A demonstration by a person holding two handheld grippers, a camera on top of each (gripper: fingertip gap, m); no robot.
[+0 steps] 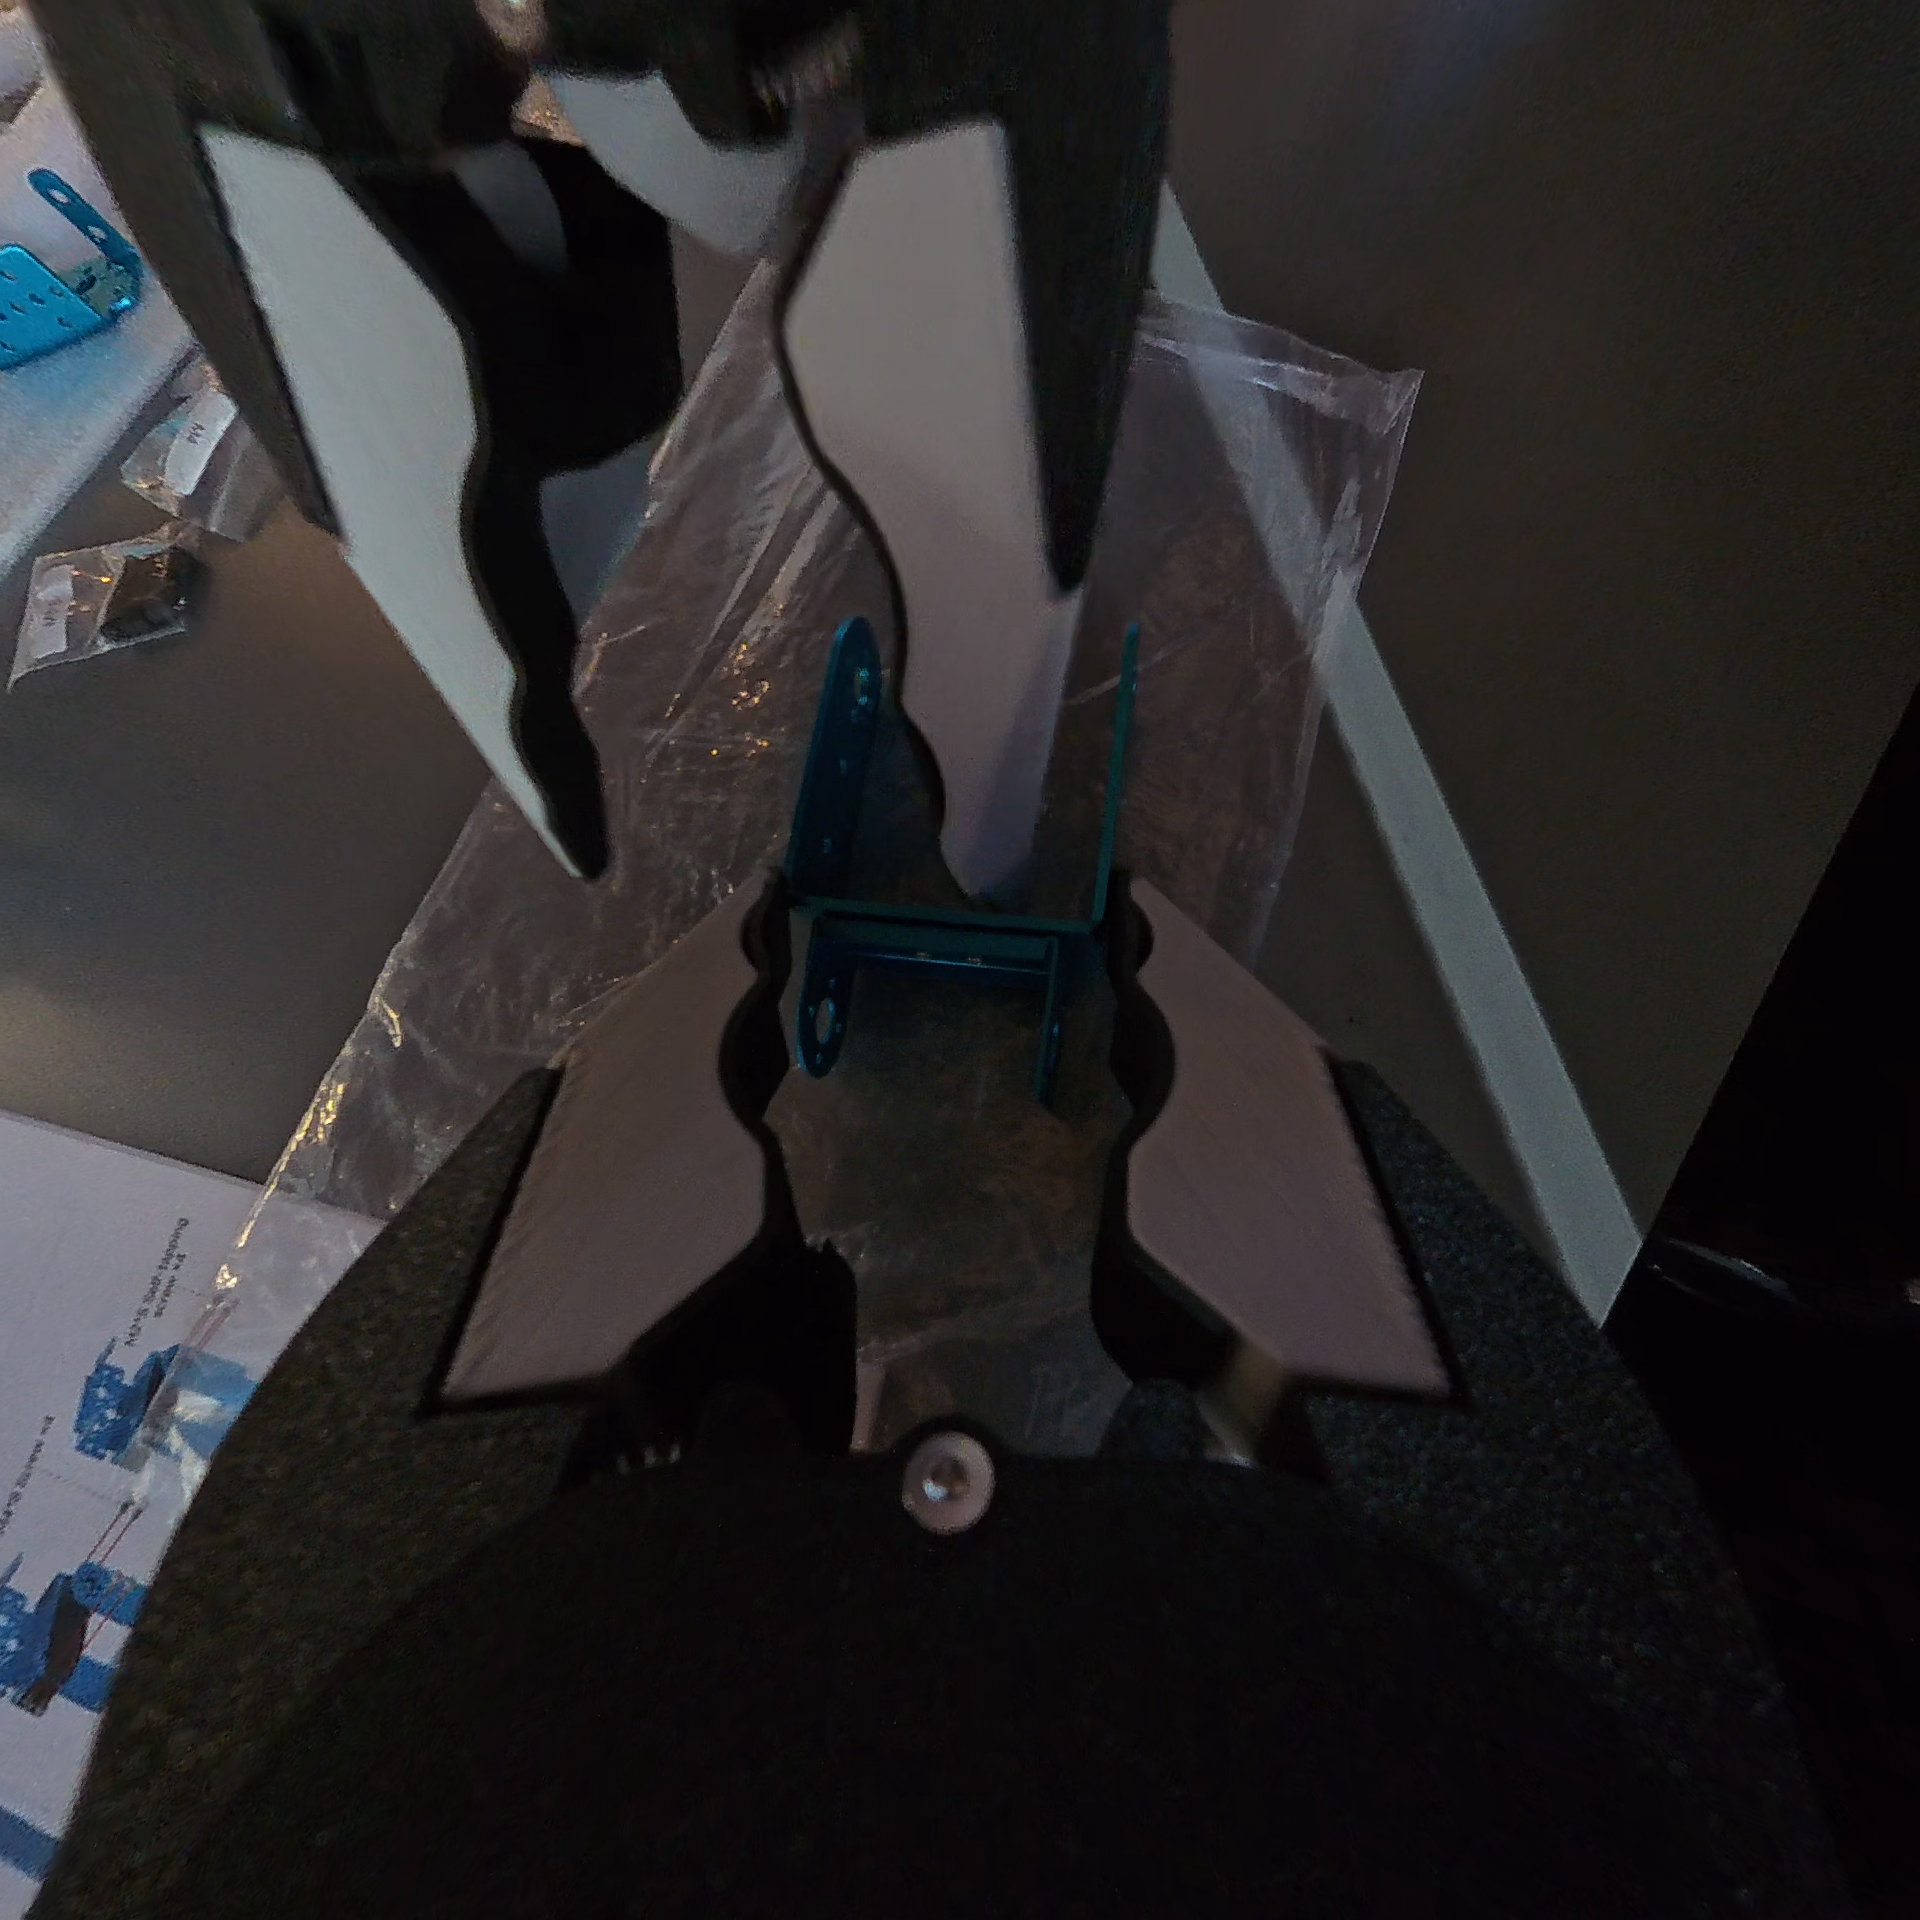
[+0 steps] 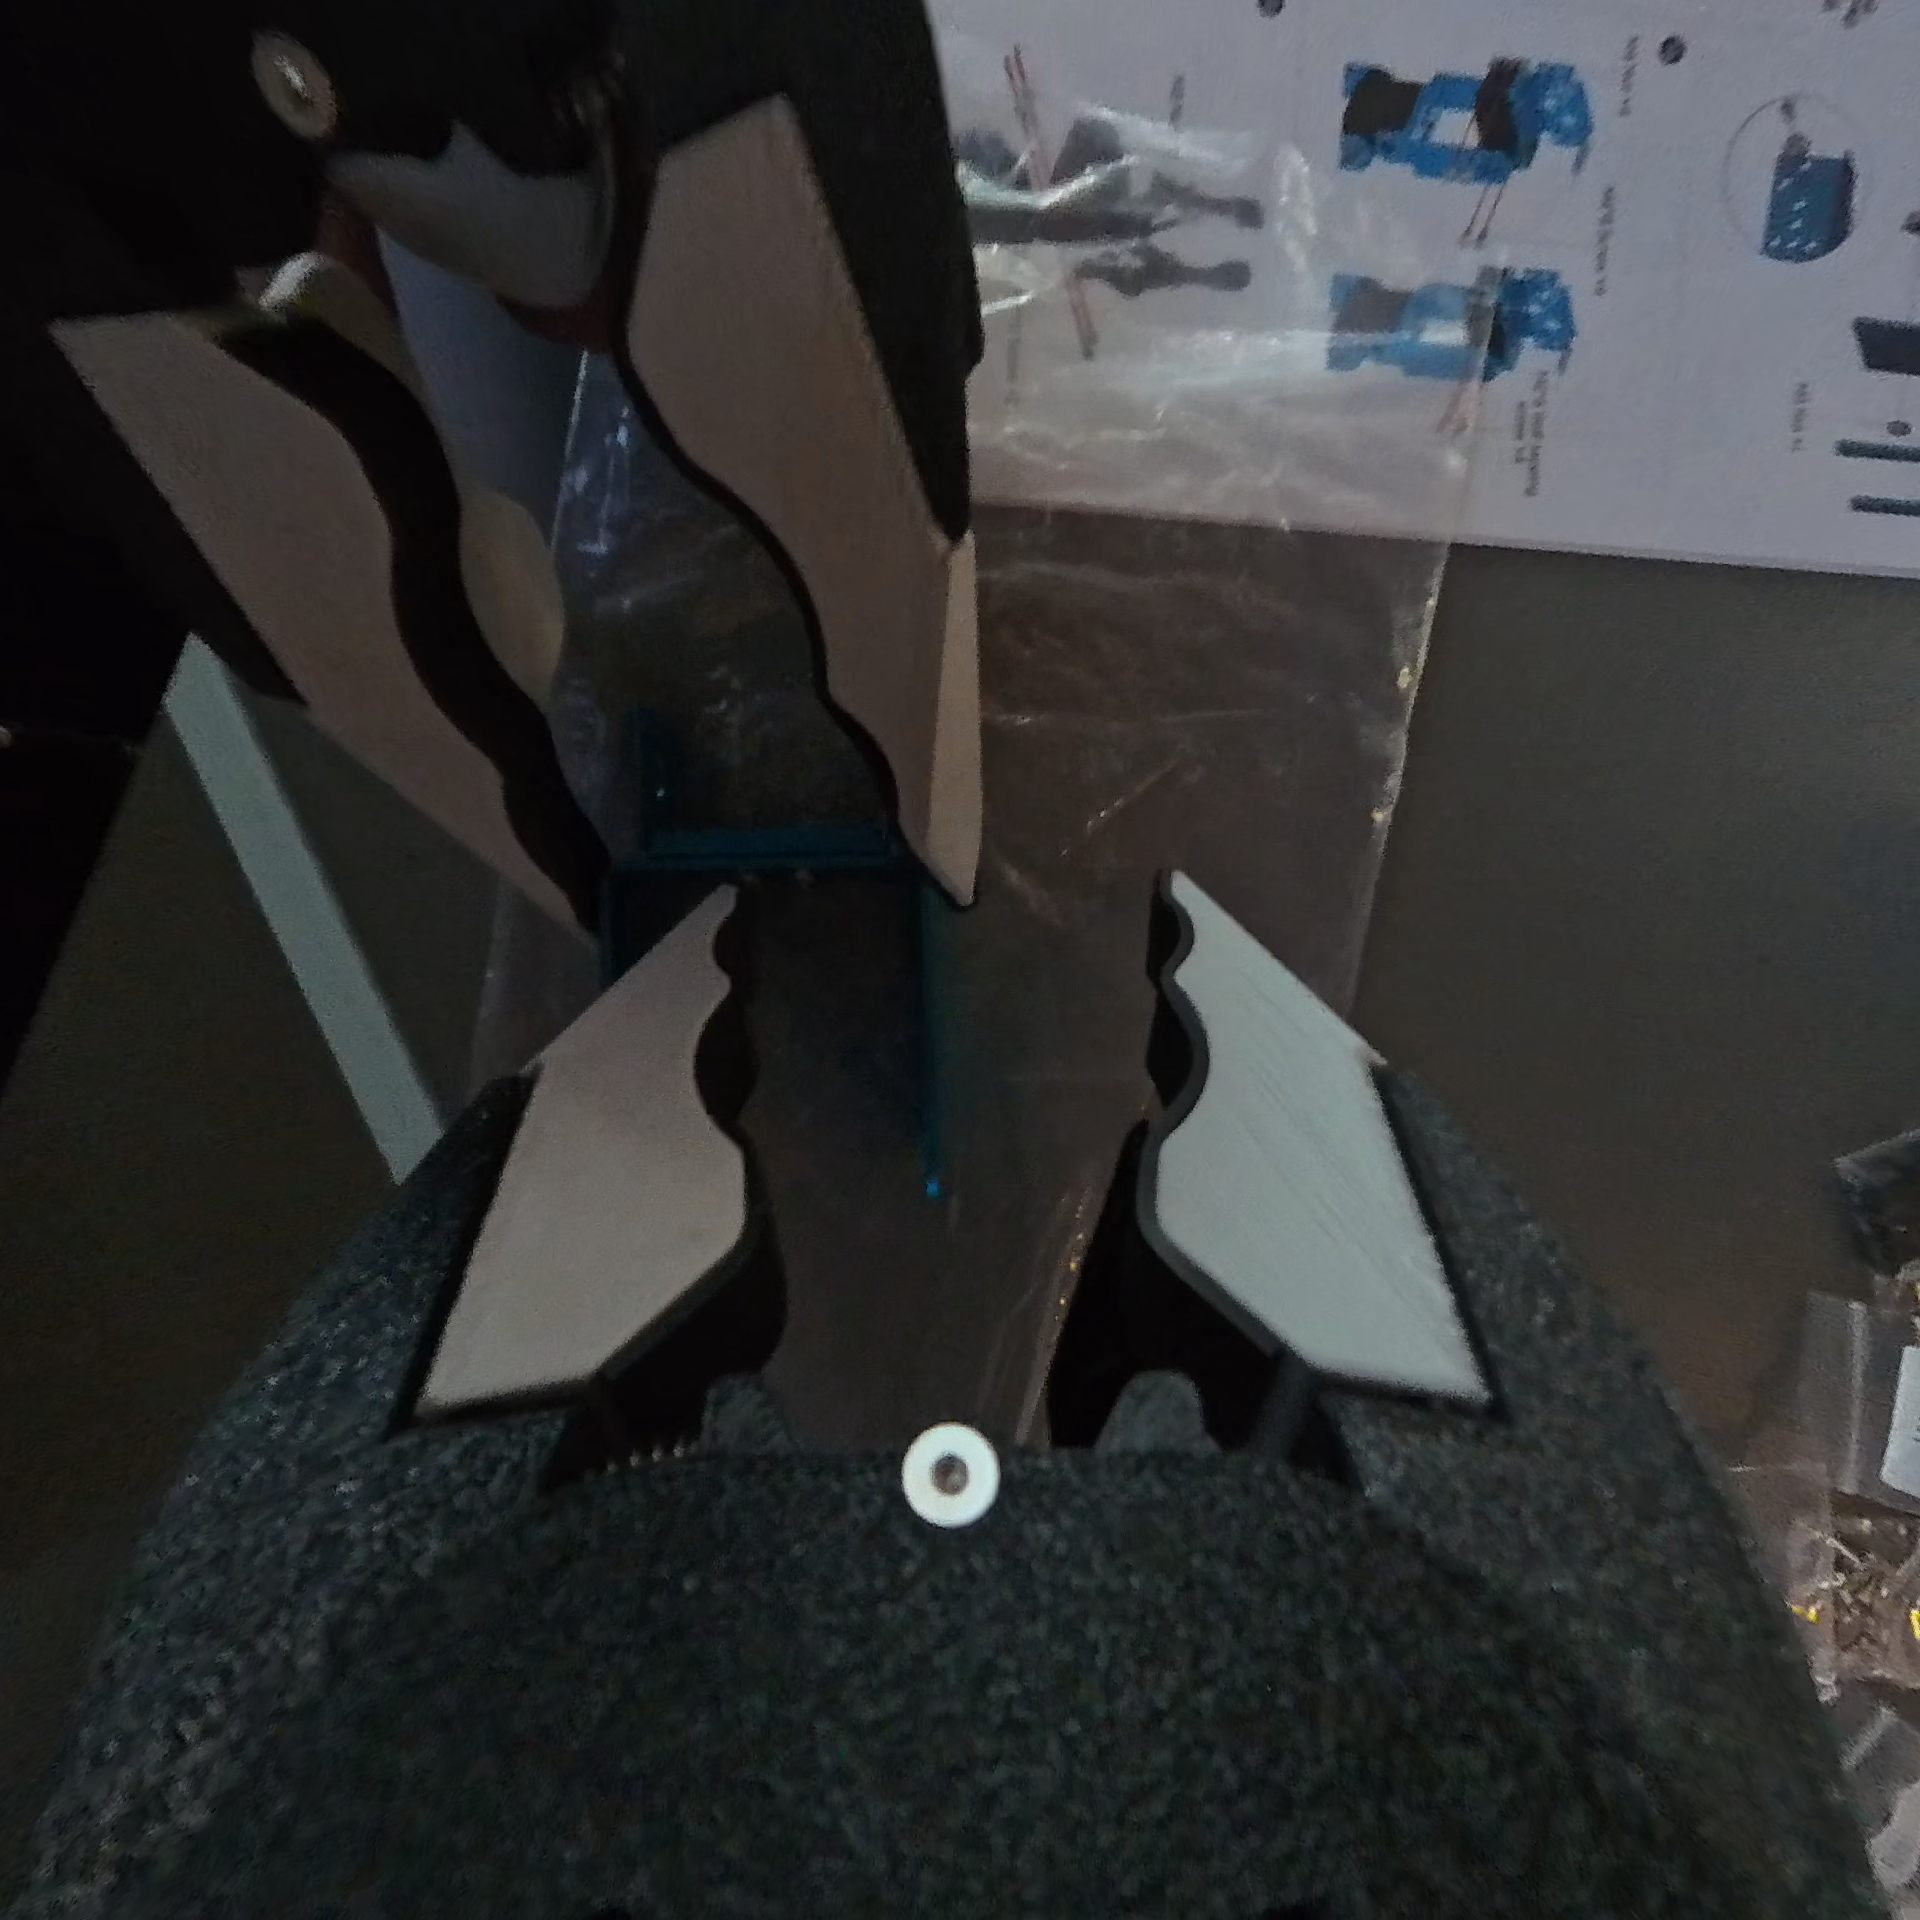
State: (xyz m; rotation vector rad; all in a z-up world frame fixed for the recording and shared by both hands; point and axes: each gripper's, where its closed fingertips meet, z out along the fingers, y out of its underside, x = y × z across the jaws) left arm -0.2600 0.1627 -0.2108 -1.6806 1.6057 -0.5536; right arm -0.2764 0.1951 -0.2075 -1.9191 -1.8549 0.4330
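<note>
A blue metal bracket (image 1: pixel 940 923), two U shapes joined back to back, stands over a clear plastic bag (image 1: pixel 1226 582) on the dark table. My left gripper (image 1: pixel 945 899) has its fingertips pressed on both ends of the bracket's crossbar. It shows from the upper left in the right wrist view (image 2: pixel 774 899). My right gripper (image 2: pixel 951 888) is open, with one thin blue bracket arm (image 2: pixel 930 1039) between its fingers. In the left wrist view it comes down from above (image 1: pixel 779 873), one finger inside the far U.
A white instruction sheet (image 2: pixel 1455 260) with blue drawings lies beside the bag and also shows in the left wrist view (image 1: pixel 104 1403). More blue parts (image 1: pixel 52 291) and small bags of hardware (image 1: pixel 104 613) lie far left. A white edge strip (image 1: pixel 1455 883) runs along the table.
</note>
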